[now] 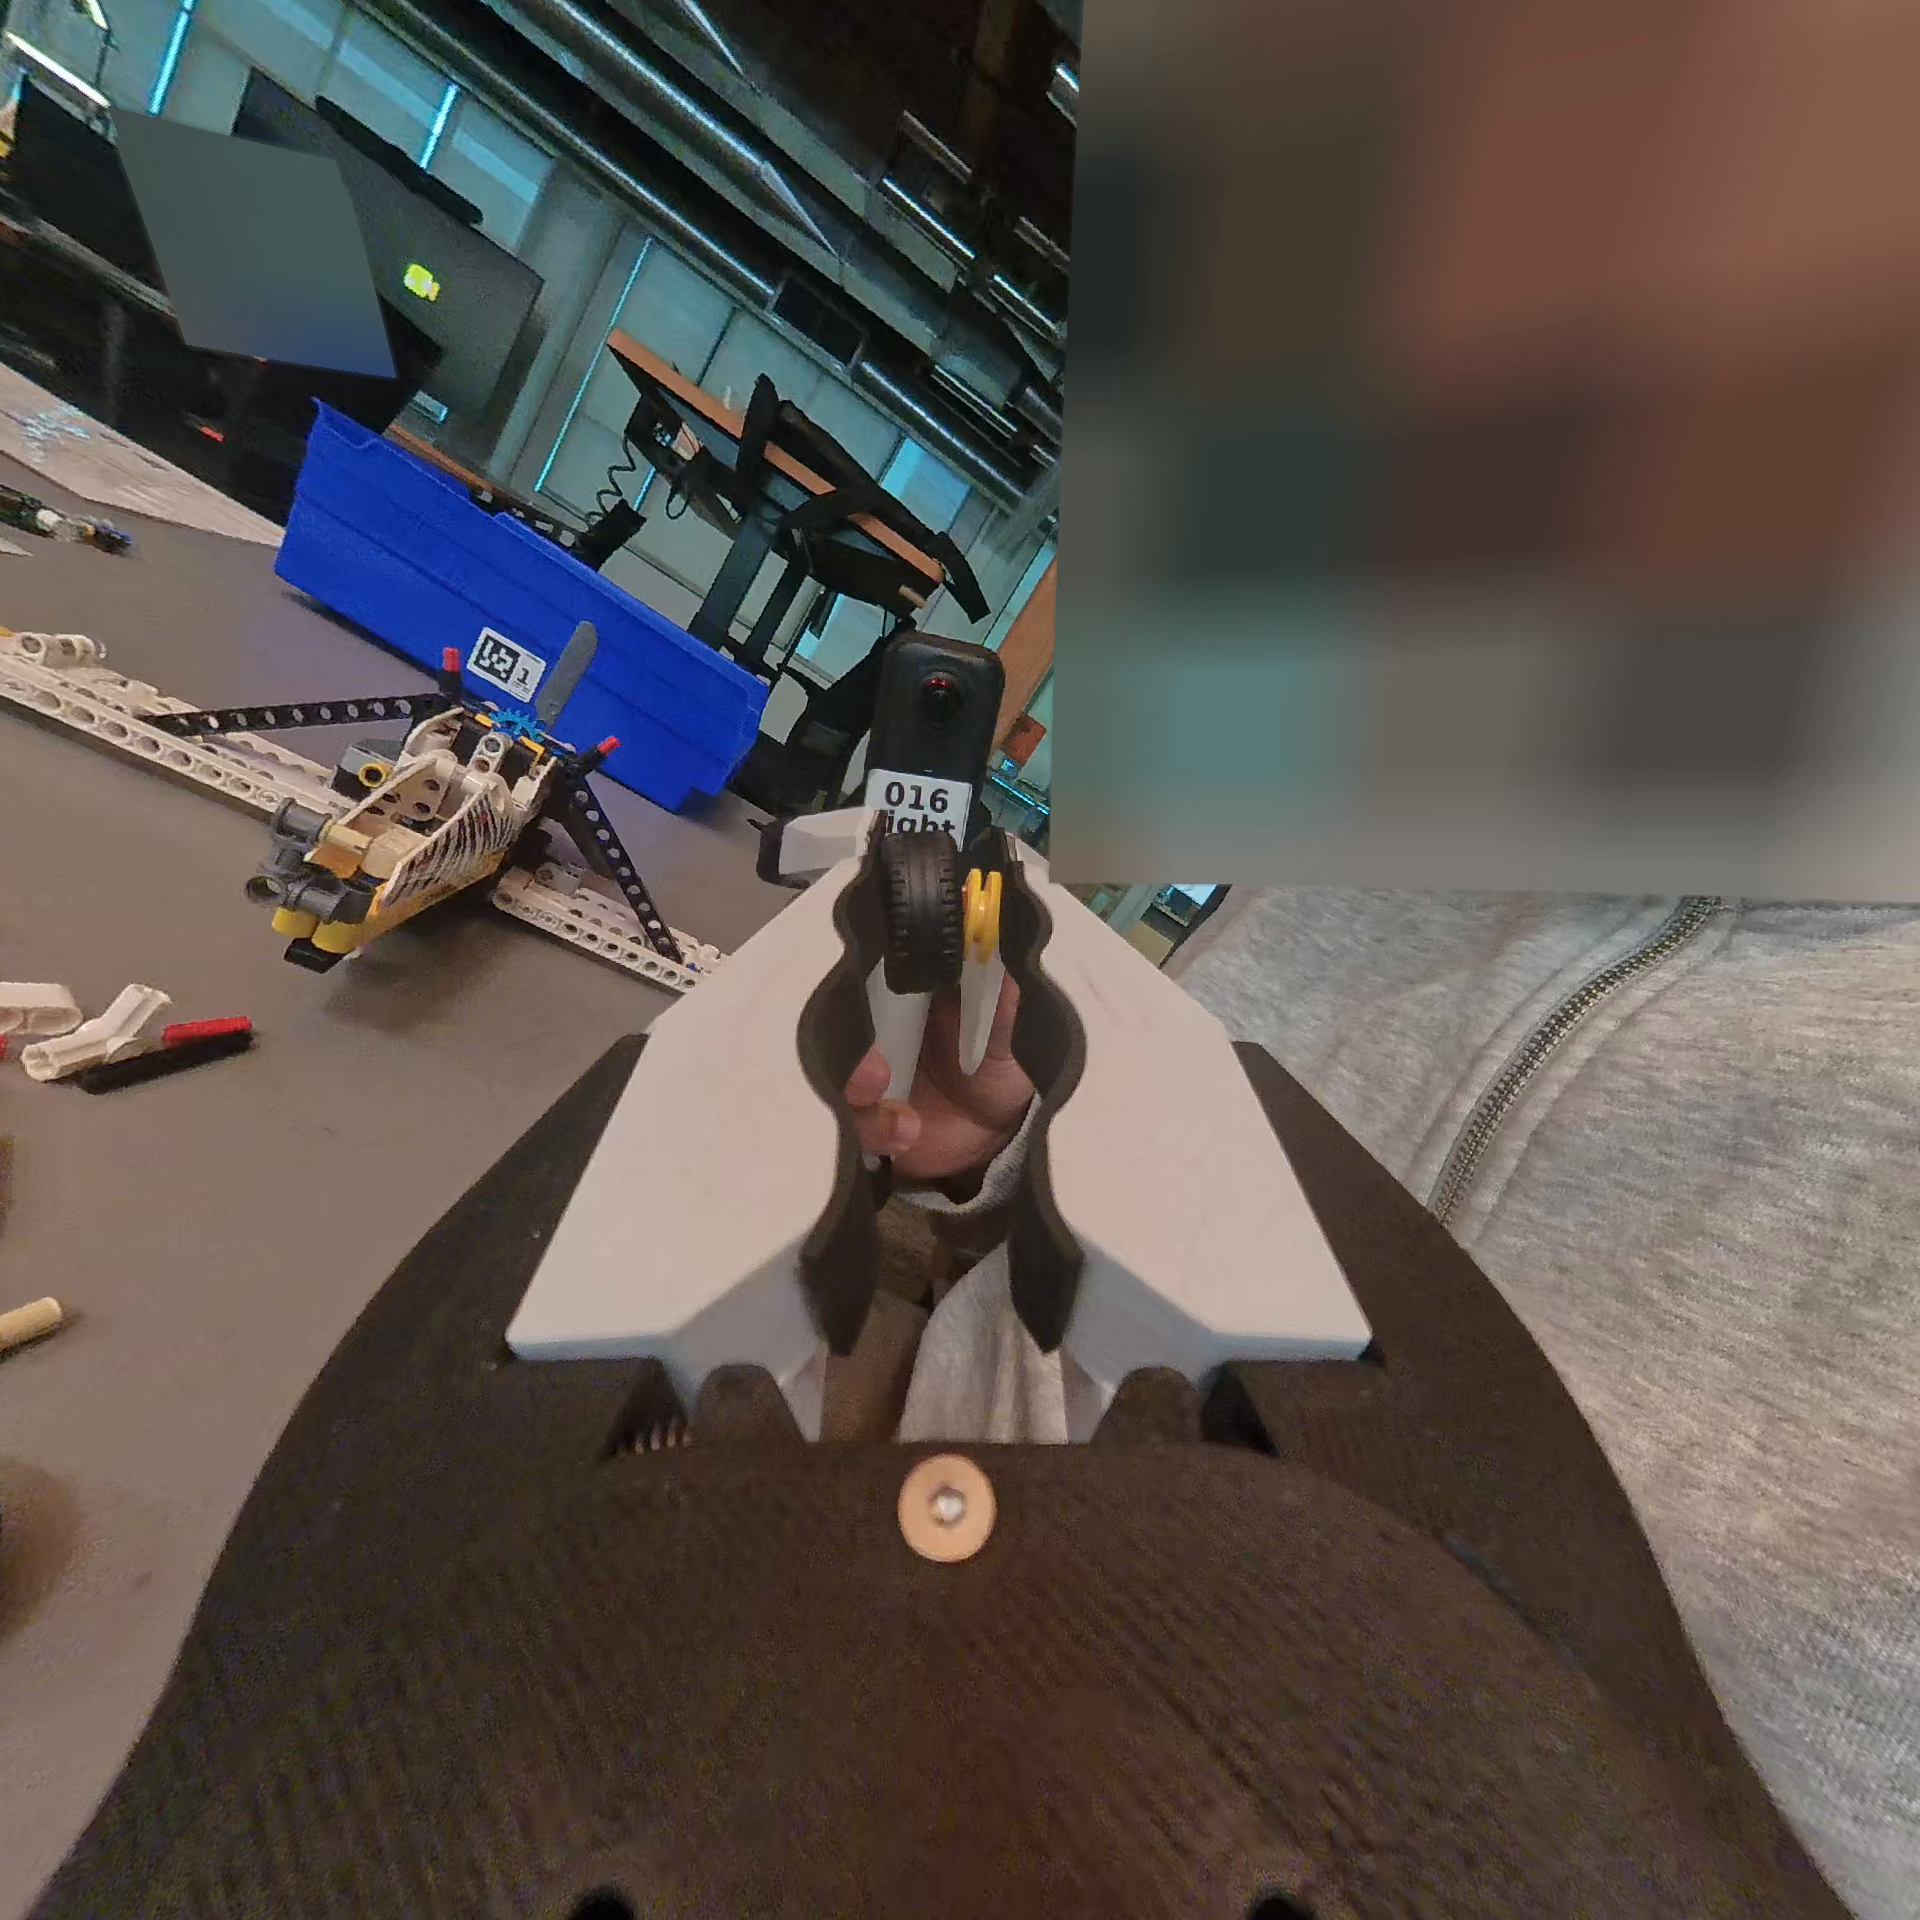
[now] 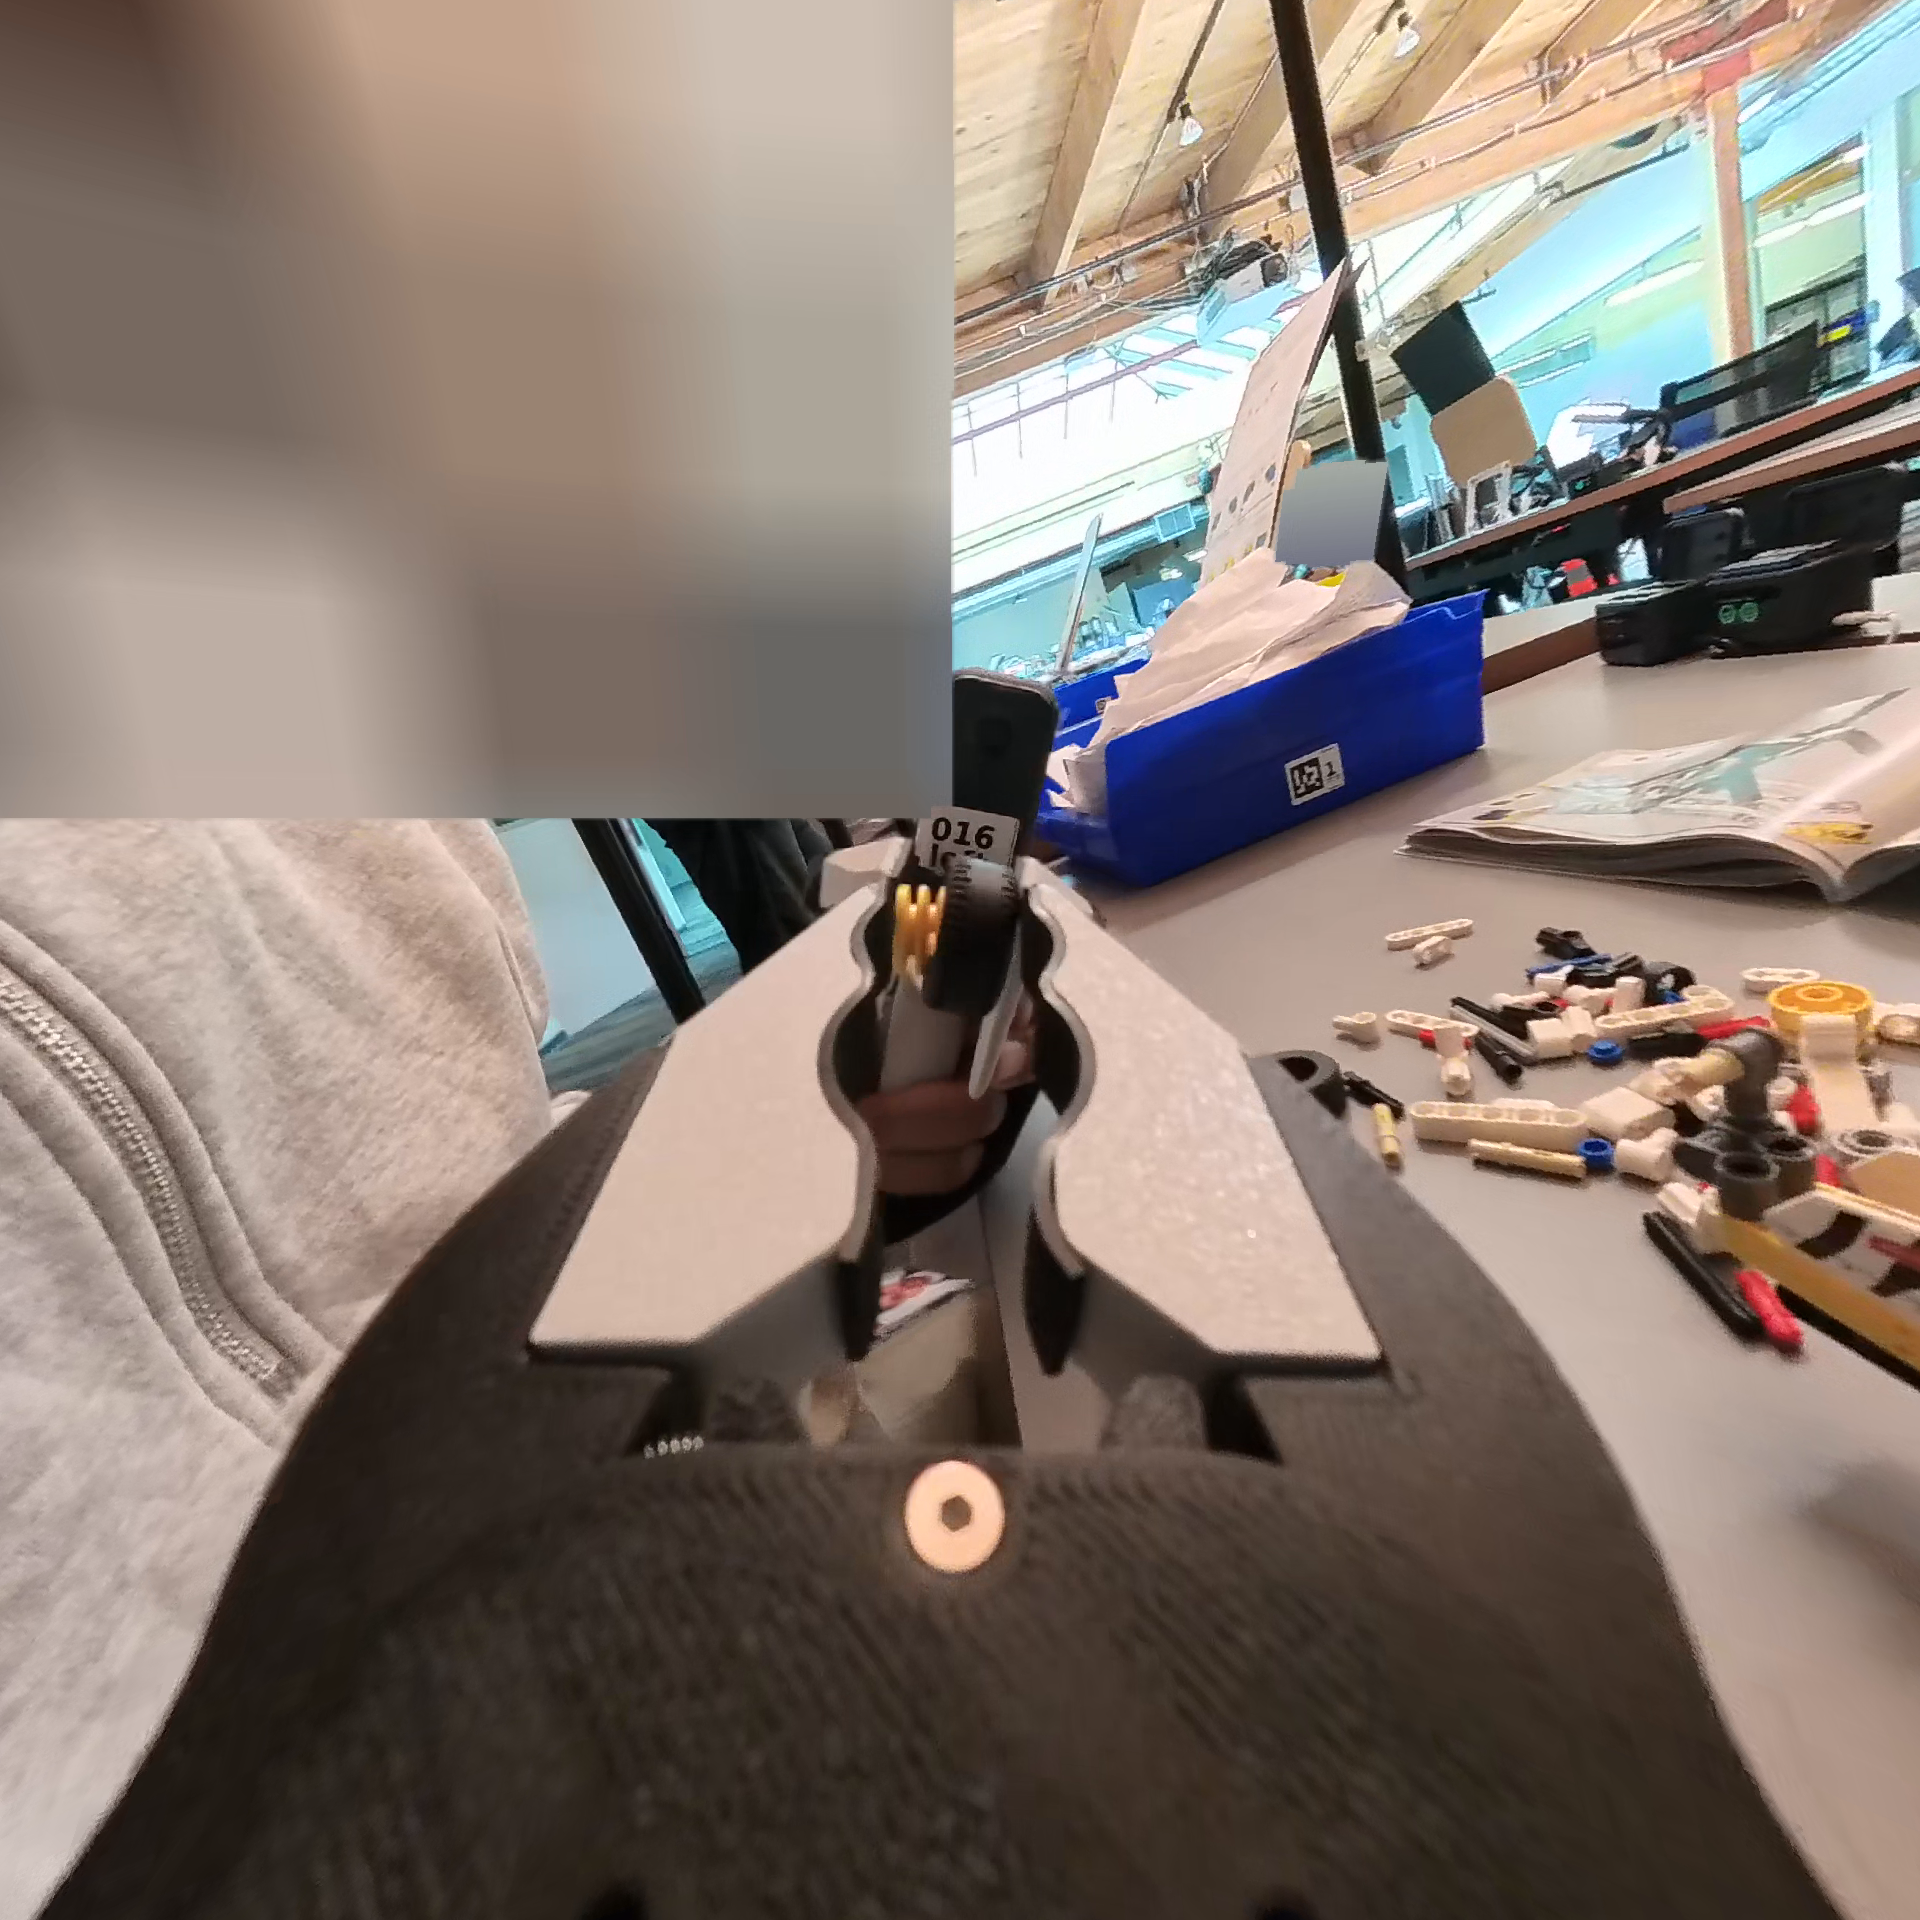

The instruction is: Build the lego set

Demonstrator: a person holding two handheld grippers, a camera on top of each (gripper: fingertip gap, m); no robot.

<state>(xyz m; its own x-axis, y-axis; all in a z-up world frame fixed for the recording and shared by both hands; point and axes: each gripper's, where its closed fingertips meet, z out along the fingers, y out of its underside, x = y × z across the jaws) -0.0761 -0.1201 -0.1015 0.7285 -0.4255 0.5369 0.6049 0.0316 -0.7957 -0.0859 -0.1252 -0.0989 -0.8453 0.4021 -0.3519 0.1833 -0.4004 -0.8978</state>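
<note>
Left wrist view: our left gripper (image 1: 935, 914) pinches the black tire (image 1: 920, 920); our right gripper (image 2: 940, 935) pinches the yellow hub (image 2: 916, 925). Pushing crooked, we might drop one.

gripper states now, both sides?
left gripper: shut on black rubber tyre and yellow plastic wheel hub pressed against it.
right gripper: shut on the same tyre and hub.

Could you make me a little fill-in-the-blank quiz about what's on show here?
1. The small wheel hub beside the black tyre is coloured ____.
2. The bin with crumpled paper in it is coloured ____.
3. The instruction booklet on the table lies ____, not shut.

Missing words: yellow; blue; open.
</note>
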